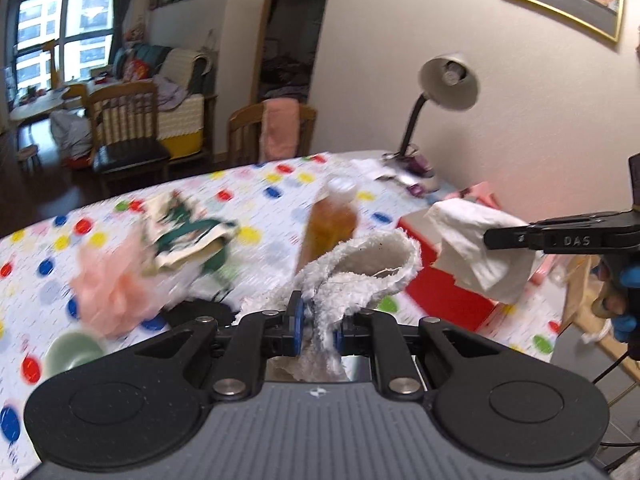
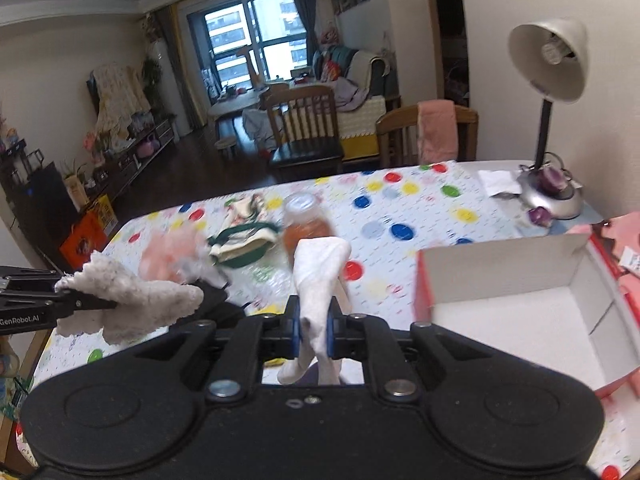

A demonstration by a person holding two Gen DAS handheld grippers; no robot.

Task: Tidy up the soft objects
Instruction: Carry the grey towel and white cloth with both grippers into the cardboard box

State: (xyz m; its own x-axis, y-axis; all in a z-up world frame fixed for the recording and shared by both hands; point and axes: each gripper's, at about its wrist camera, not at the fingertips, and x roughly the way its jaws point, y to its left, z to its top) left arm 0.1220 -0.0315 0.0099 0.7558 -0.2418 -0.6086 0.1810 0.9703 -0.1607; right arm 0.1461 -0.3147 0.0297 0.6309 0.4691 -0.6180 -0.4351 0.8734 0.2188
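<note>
My left gripper [image 1: 316, 326] is shut on a fluffy white towel [image 1: 360, 276], held above the table; it also shows at the left of the right wrist view [image 2: 132, 300]. My right gripper [image 2: 314, 334] is shut on a smooth white cloth [image 2: 318, 276], also seen at the right of the left wrist view [image 1: 476, 248]. A red box with a white inside [image 2: 520, 300] stands open to the right of the right gripper. A pink mesh puff [image 1: 116, 284] and a green-and-cream cloth [image 1: 188, 232] lie on the spotted tablecloth [image 1: 256, 200].
A bottle of amber liquid [image 1: 332, 224] stands mid-table ahead of both grippers. A desk lamp [image 2: 548, 120] stands at the far right by the wall. A green bowl [image 1: 72, 352] and a black object [image 1: 204, 310] lie near the left gripper. Wooden chairs [image 2: 304, 128] stand beyond the table.
</note>
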